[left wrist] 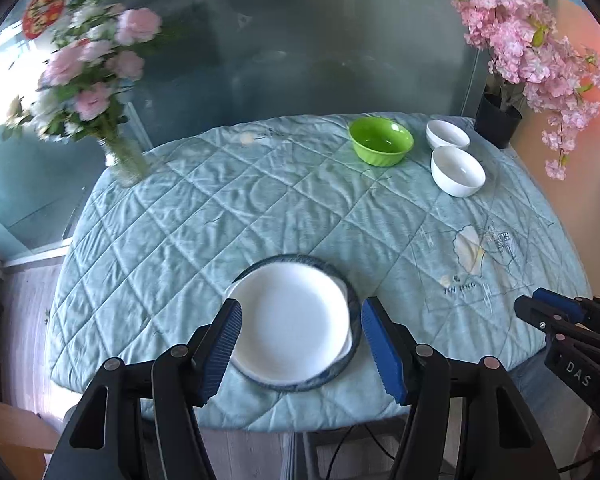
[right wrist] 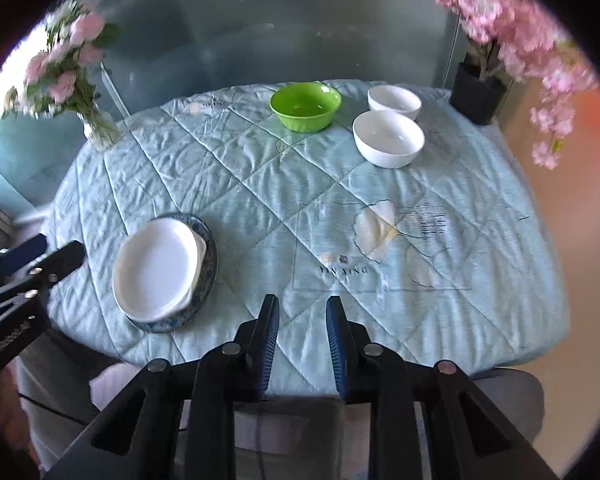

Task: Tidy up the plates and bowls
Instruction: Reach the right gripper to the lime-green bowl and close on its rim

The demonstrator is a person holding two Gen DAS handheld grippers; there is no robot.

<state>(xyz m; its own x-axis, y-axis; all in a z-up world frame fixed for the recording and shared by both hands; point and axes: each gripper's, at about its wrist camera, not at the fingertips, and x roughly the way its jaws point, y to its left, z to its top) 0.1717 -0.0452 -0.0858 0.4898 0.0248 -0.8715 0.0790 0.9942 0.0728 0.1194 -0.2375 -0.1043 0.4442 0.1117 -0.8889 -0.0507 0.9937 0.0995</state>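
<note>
Quilted blue cloth [left wrist: 188,216] covers your table. Your left gripper [left wrist: 300,344], spread and empty, hovers over the plate stack [left wrist: 290,328]; your right gripper [right wrist: 302,344], narrowed on nothing, faces the far-off bowls [right wrist: 388,138], nearer them.

The tablecloth [left wrist: 228,216] was pale teal, quilted in diamonds, with a cream flower outlined in dark blue. Near left lay white plates [left wrist: 290,322] on a plate with a mottled blue rim [left wrist: 354,344]. At the far side stood a lime-green bowl [left wrist: 381,141] and two white bowls [left wrist: 457,171]. Pink and white flowers [left wrist: 88,76] stood far left, pink blossoms [left wrist: 516,36] in a pot [left wrist: 497,120], seemingly black, far right
</note>
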